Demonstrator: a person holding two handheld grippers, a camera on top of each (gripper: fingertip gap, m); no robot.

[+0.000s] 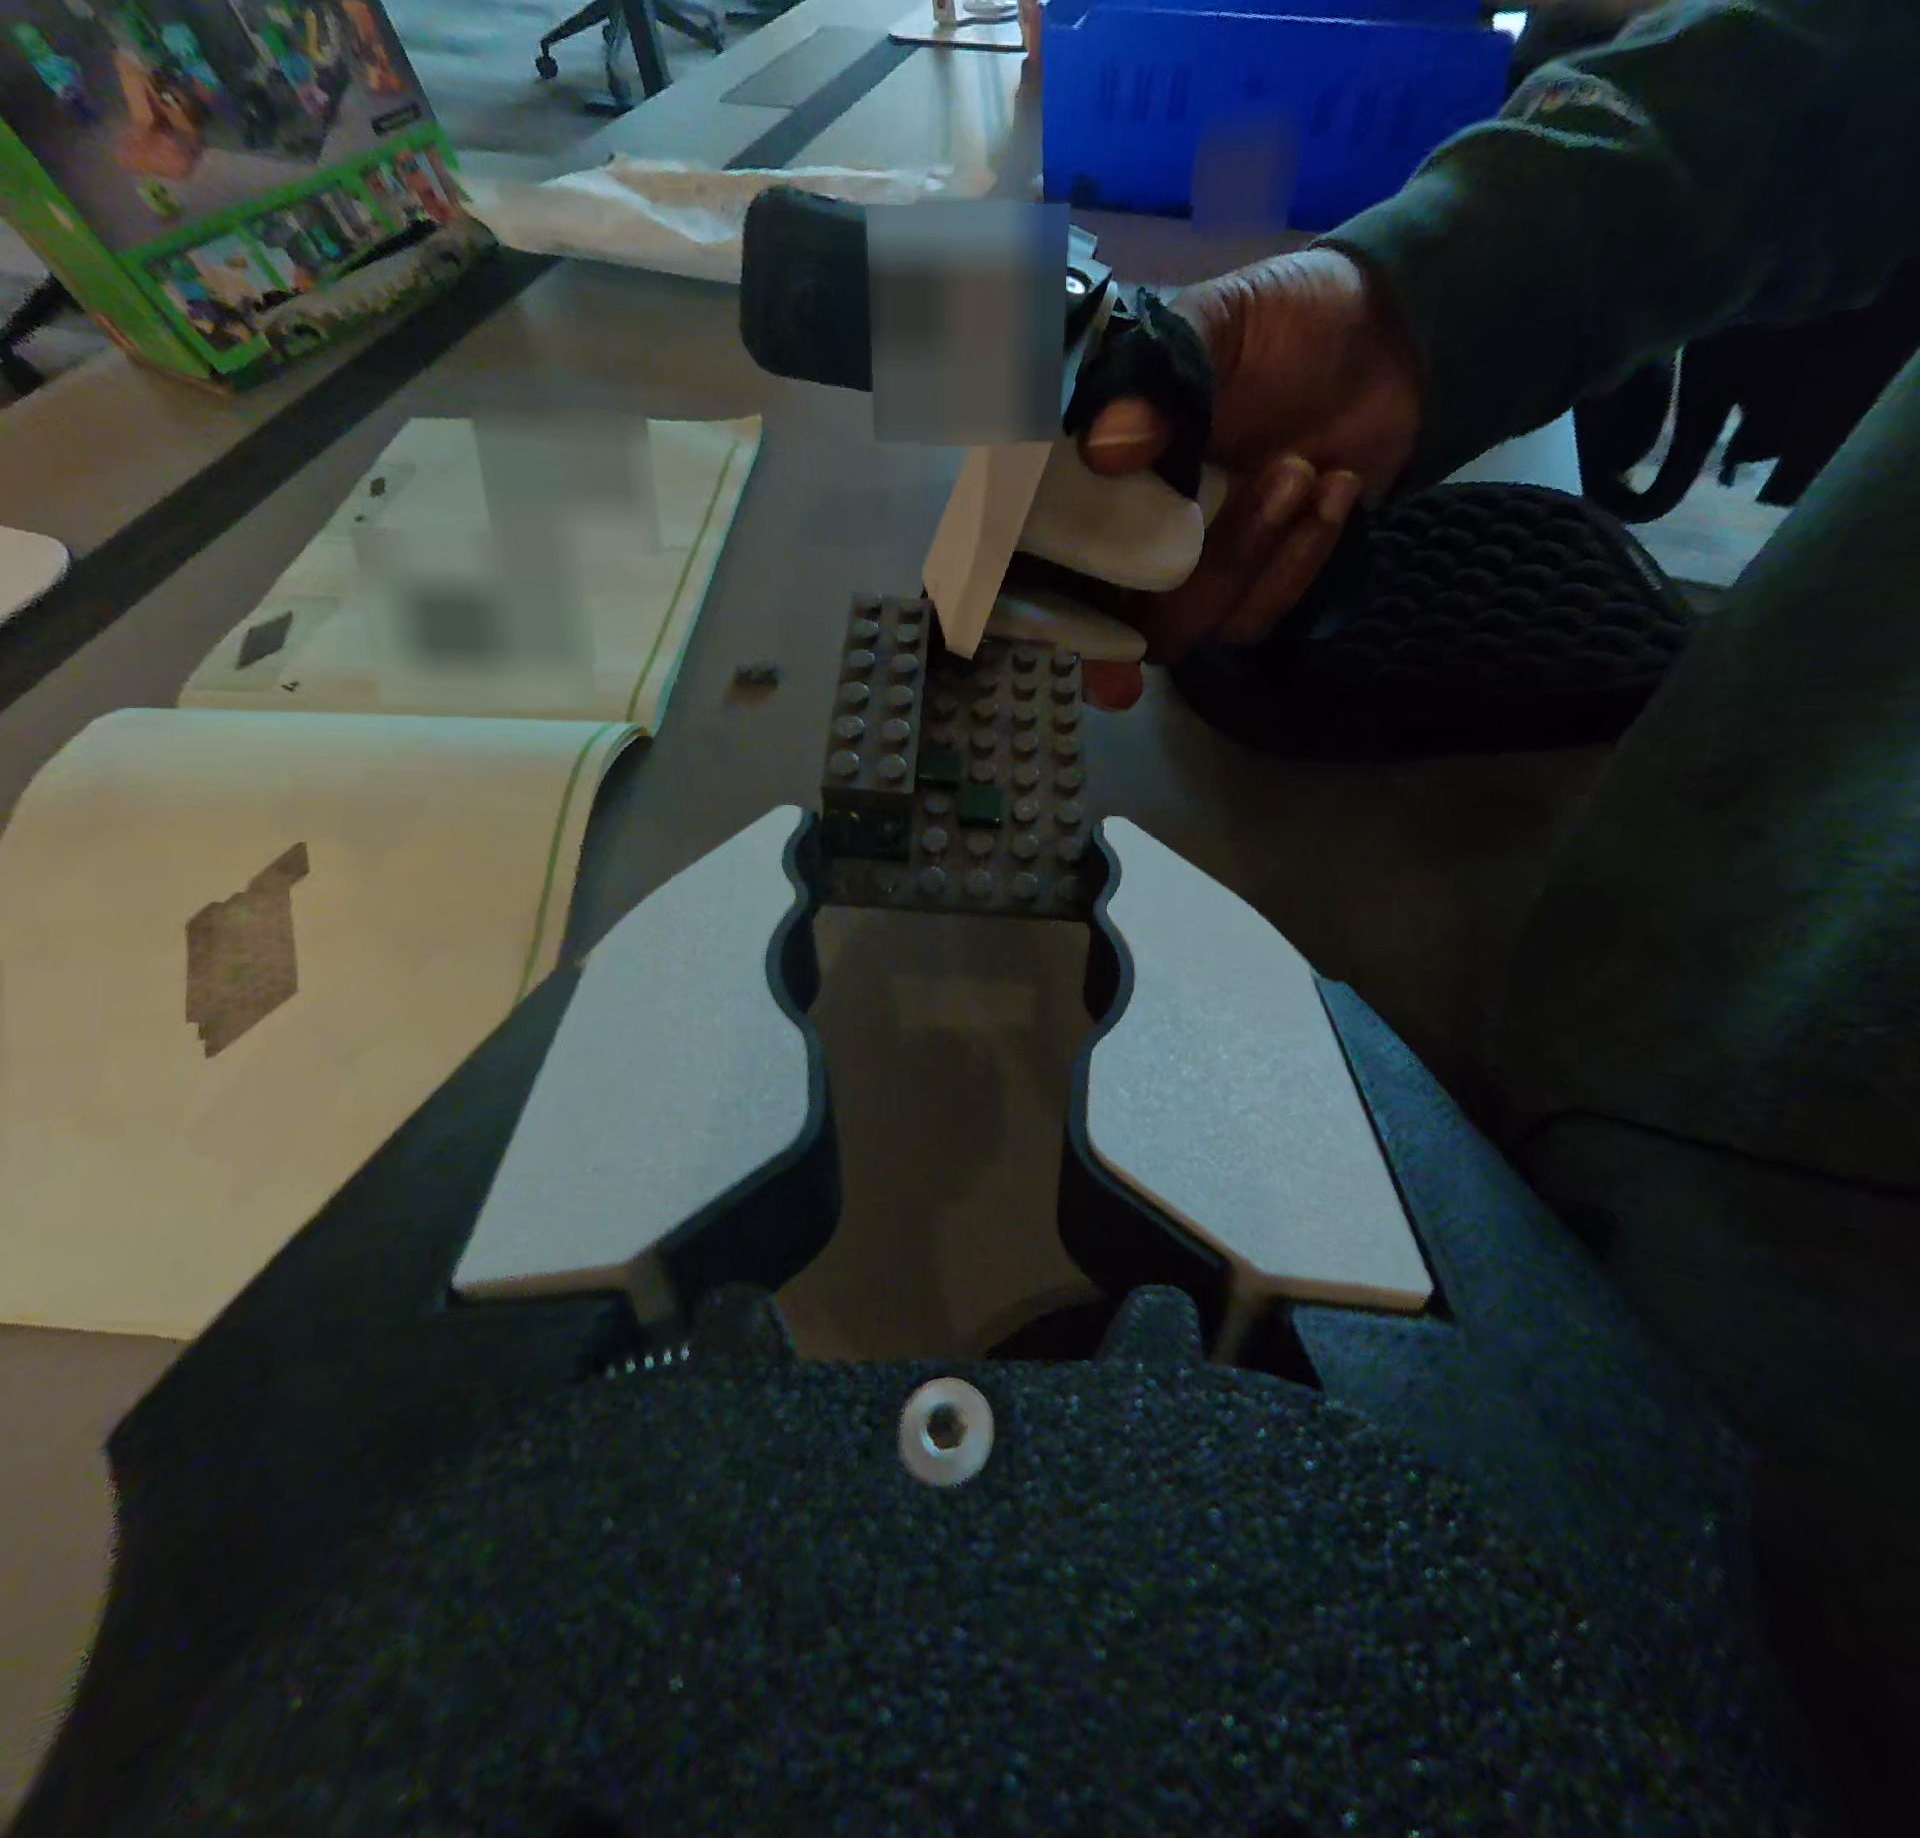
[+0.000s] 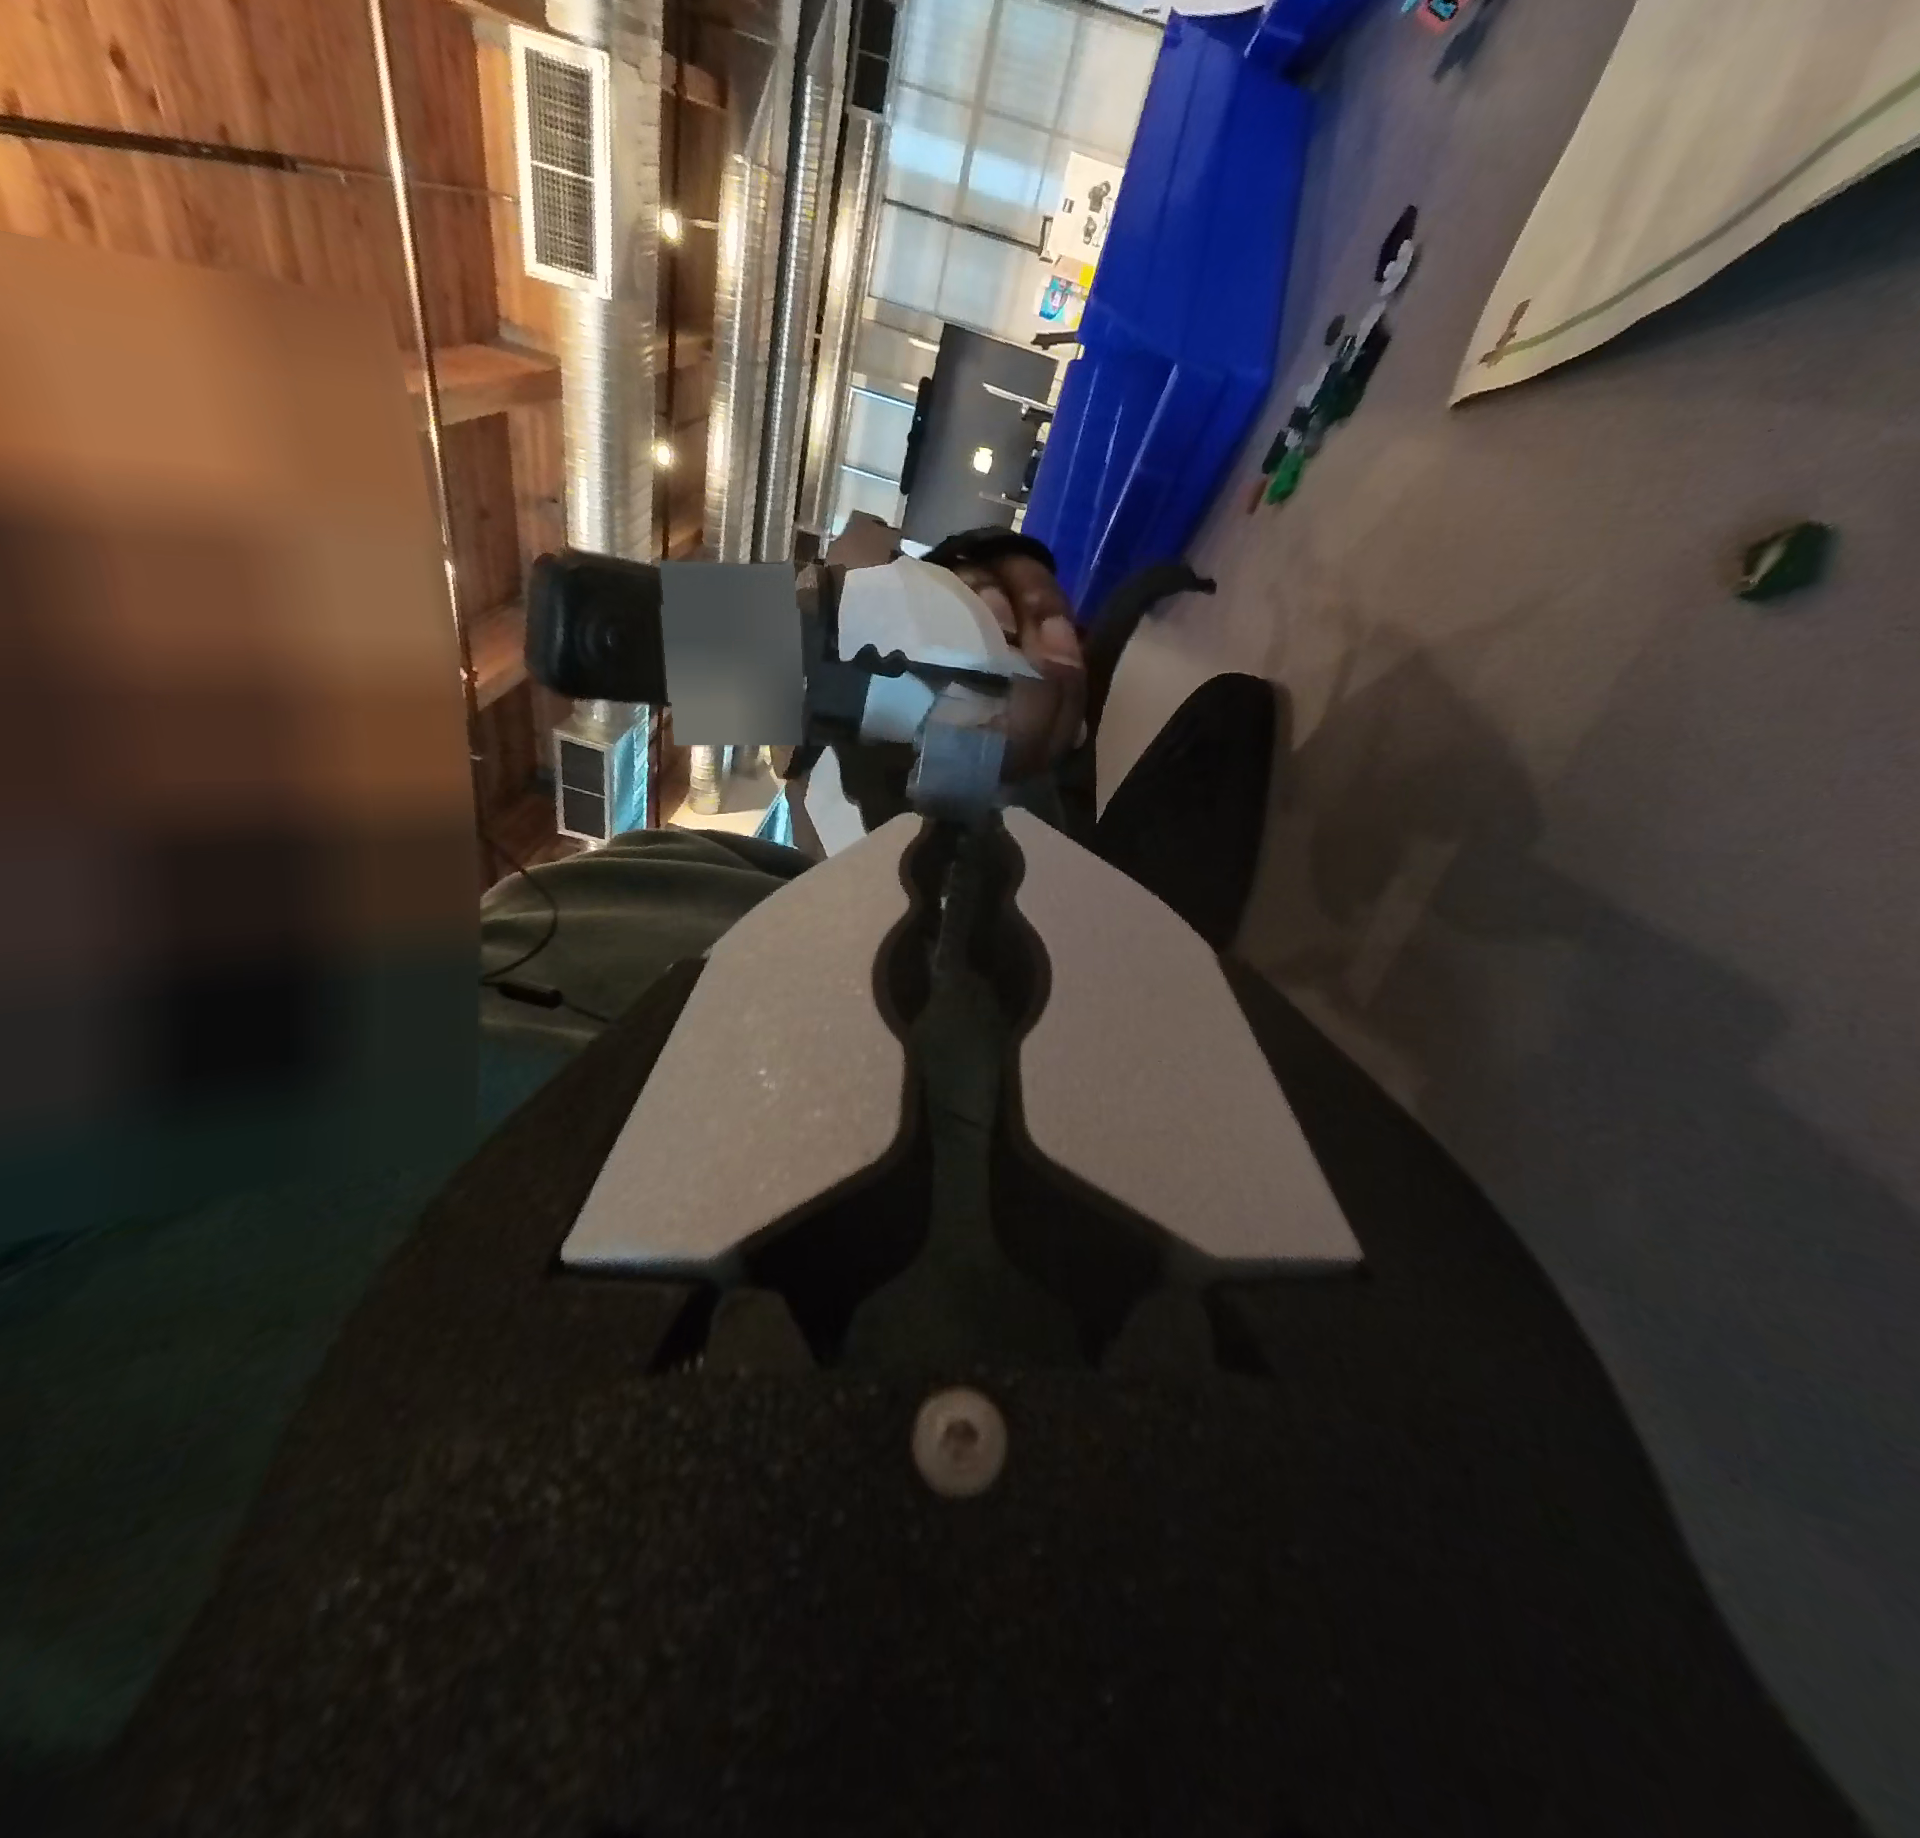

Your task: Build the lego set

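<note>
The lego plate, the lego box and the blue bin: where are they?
lego plate point(image 1: 997, 749): left wrist view, on its studded top.
lego box point(image 1: 208, 126): left wrist view, on its printed front.
blue bin point(image 1: 1247, 105): left wrist view, on its front wall.

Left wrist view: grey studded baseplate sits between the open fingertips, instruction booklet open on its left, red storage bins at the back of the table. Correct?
Not quite: the storage bins are blue, not red, as the left wrist view shows. The rest stands: the grey studded baseplate sits at the open tips of the left hand-held gripper, and the instruction booklet lies open on its left.
</note>
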